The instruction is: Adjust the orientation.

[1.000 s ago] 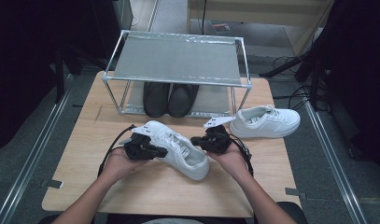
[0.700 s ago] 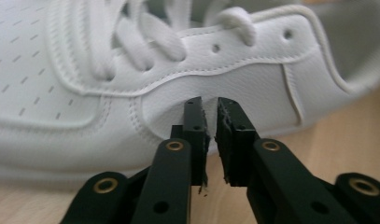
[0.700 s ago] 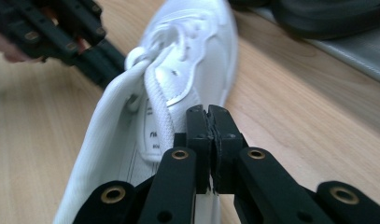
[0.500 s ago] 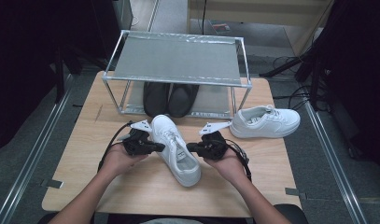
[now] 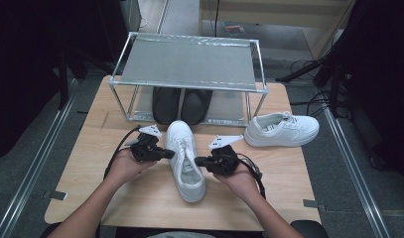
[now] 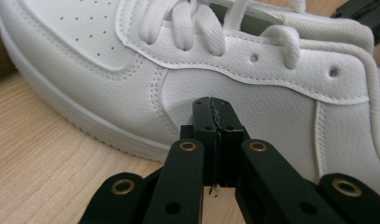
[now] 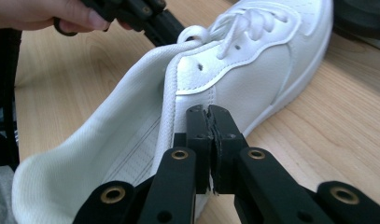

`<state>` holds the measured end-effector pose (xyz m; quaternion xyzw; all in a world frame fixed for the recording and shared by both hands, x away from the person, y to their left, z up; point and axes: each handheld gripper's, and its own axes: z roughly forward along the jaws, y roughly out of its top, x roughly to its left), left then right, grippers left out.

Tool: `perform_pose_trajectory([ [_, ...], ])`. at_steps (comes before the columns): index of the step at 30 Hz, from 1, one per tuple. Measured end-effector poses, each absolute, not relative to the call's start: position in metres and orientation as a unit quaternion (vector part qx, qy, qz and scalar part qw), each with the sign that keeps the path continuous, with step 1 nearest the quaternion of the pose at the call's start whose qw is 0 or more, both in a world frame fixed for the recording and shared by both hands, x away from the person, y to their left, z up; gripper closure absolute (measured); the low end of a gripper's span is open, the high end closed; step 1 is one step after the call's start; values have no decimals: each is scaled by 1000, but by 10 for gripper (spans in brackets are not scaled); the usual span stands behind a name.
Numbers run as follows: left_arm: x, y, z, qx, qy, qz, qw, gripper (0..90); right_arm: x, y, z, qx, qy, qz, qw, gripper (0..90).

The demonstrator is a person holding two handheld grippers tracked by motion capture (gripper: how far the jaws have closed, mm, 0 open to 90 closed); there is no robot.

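White sneaker [image 5: 186, 159] sat mid-table, toe toward the rack [image 5: 189, 62].
Left gripper [image 5: 168, 154] and right gripper [image 5: 199, 160] — both jaws pinched together, empty — flanked it, tips seemingly touching its sides.

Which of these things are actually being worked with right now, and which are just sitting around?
In use:
- white shoe in the middle of the table
- left gripper, shut, at one side of it
- right gripper, shut, at the other side

Lying about:
- second white shoe, off to the right
- metal rack
- pair of black shoes under it
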<state>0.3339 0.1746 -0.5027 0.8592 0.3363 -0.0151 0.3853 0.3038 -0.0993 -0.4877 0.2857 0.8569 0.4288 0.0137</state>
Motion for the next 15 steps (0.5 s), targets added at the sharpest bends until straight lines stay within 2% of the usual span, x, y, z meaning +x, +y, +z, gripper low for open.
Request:
perform_pose_trajectory([
  [9,339,177,-501,859,344,-19,379,894,293,-94,-490,280,861,426,7,852],
  [15,341,179,-501,857,349,-26,379,900,291,-95,-491,283,856,432,8,900],
])
